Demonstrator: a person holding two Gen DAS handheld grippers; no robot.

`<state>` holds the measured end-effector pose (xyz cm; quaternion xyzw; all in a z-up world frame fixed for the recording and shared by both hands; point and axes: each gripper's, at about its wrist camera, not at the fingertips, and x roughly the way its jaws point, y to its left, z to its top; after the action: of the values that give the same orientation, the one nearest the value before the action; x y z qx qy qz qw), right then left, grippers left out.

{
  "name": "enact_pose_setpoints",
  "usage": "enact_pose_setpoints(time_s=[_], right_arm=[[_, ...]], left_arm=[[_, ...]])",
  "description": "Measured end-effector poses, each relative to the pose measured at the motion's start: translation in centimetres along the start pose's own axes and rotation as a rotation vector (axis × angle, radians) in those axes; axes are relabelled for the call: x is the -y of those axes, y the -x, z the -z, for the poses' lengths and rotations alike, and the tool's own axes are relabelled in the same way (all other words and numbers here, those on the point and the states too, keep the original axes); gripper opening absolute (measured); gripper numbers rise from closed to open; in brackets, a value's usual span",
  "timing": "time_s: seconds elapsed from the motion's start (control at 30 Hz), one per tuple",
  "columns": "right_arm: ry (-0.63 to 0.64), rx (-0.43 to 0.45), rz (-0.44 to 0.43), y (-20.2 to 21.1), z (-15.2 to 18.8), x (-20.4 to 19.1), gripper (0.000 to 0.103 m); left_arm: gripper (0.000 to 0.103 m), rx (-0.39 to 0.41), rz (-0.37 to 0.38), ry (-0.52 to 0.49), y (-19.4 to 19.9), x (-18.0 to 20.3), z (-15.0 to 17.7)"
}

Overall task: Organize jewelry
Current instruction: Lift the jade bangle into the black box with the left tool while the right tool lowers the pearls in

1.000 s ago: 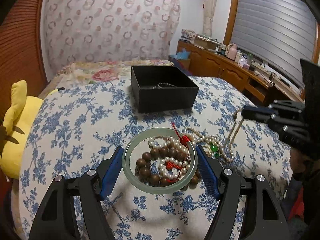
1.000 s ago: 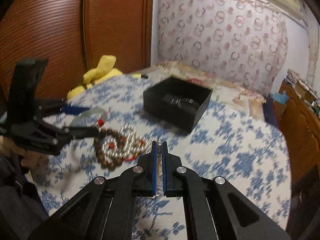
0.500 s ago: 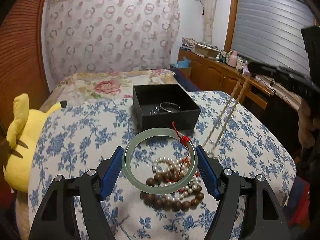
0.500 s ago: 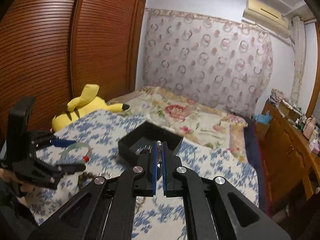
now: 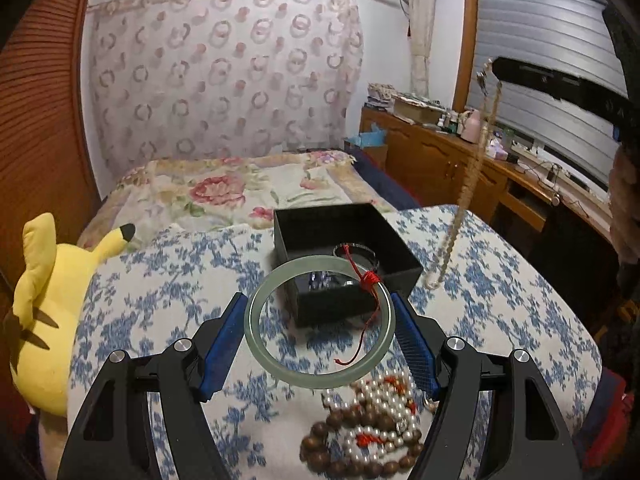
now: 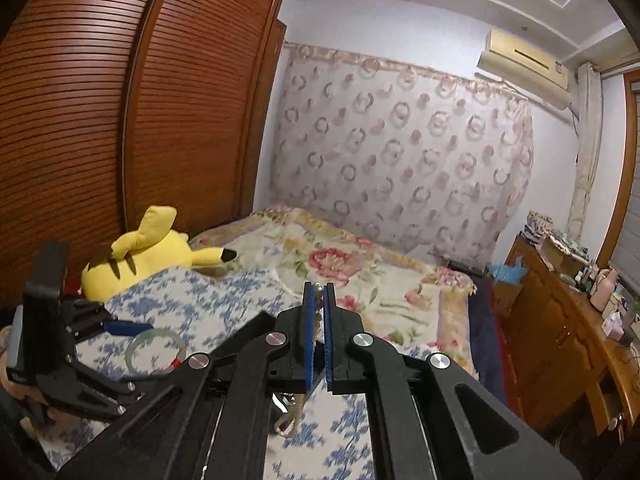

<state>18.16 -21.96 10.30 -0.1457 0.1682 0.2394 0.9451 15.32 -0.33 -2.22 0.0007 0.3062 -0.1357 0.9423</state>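
A green bangle [image 5: 318, 326] is clamped in the left gripper [image 5: 320, 344] above the desk's [image 5: 160, 300] middle, before a black box [image 5: 344, 256]; a pearl necklace [image 5: 466, 184] is pinched by the right gripper [image 6: 316, 336]; beads [image 5: 372, 436] lie at the near edge; no writing is legible.

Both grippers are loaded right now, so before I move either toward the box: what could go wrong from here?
1. The pearl necklace dangles long from the right gripper; its low end hangs outside the black box and may drape over the wall.
2. The jade bangle is held only at its edges by the left gripper; it could slip.
3. Its red cord hangs loose and may snag the bead pile.
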Motion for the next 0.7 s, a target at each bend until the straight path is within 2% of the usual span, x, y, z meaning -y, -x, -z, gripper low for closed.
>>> enact_pose_setpoints(time_s=[0.23, 0.37, 0.7], right_arm=[[0.004, 0.025, 0.041, -1.9, -2.9, 1.1, 0.005], [-0.004, 0.001, 0.052, -3.8, -3.5, 1.7, 0.005], [0.022, -0.118, 0.054, -8.6, -0.6, 1.1, 0.005]], left_arm=[[0.069, 0.012, -0.001, -0.005, -0.9, 0.1, -1.2], [0.069, 0.007, -0.005, -0.01, -1.8, 0.3, -1.7], [0.069, -0.022, -0.017, -0.027, -4.4, 0.8, -2.4]])
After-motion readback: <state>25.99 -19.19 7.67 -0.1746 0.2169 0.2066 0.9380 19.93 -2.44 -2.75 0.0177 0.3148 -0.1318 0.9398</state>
